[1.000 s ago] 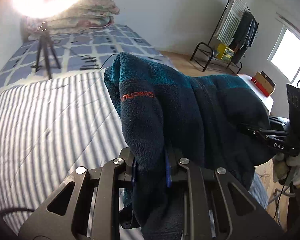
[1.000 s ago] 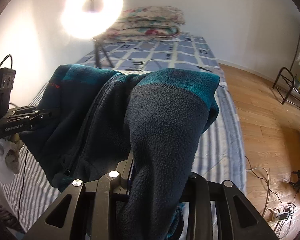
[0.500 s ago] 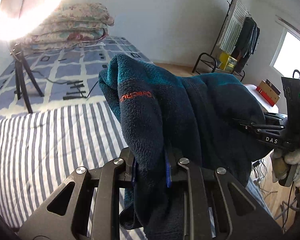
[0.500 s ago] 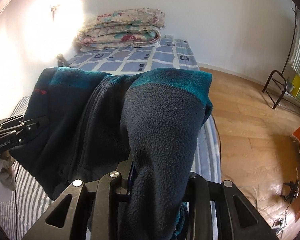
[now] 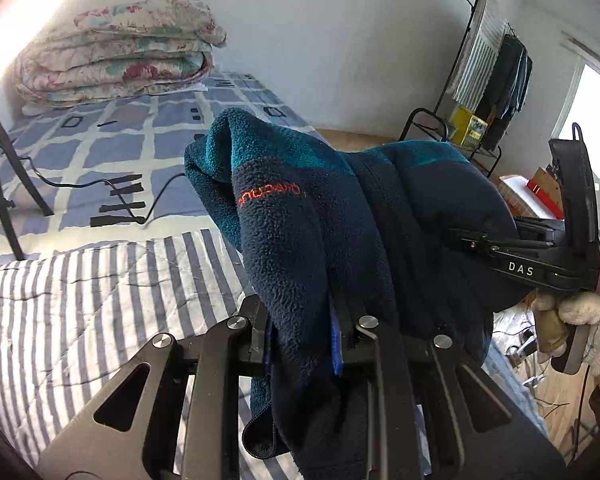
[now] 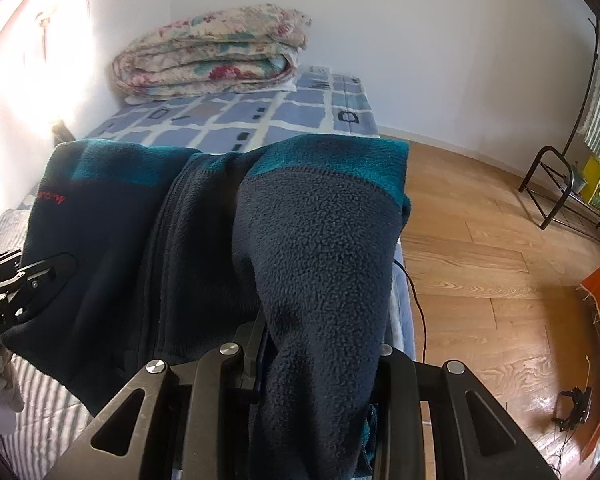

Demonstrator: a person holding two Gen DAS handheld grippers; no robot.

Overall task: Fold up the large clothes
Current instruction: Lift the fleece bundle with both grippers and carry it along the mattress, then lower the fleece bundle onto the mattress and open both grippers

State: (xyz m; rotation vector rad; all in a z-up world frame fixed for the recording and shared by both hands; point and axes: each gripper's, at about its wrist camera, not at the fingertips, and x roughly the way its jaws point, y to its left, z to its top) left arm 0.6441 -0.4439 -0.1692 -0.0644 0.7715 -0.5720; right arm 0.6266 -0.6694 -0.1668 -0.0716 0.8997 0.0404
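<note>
A dark navy fleece jacket point(image 5: 340, 240) with teal bands and a red logo hangs in the air between both grippers, above the striped bed cover point(image 5: 80, 300). My left gripper point(image 5: 304, 340) is shut on one bunched corner of it, fleece draped over the fingers. My right gripper point(image 6: 320, 360) is shut on the other corner of the fleece jacket point(image 6: 320, 248), its fingertips hidden under the cloth. The right gripper point(image 5: 472, 240) also shows at the right of the left wrist view, held by a gloved hand point(image 5: 580, 320). The left gripper point(image 6: 40, 276) shows at the left edge of the right wrist view.
A folded floral quilt point(image 5: 116, 52) lies at the head of the bed on a blue checked sheet point(image 5: 120, 148). Tripod legs point(image 5: 0, 184) and a cable stand on the bed. A clothes rack point(image 5: 488, 80) and wooden floor point(image 6: 480, 260) lie to the right.
Both grippers have carried the jacket toward the head of the bed. The quilt looms larger and the ring light has slid out of both views.
</note>
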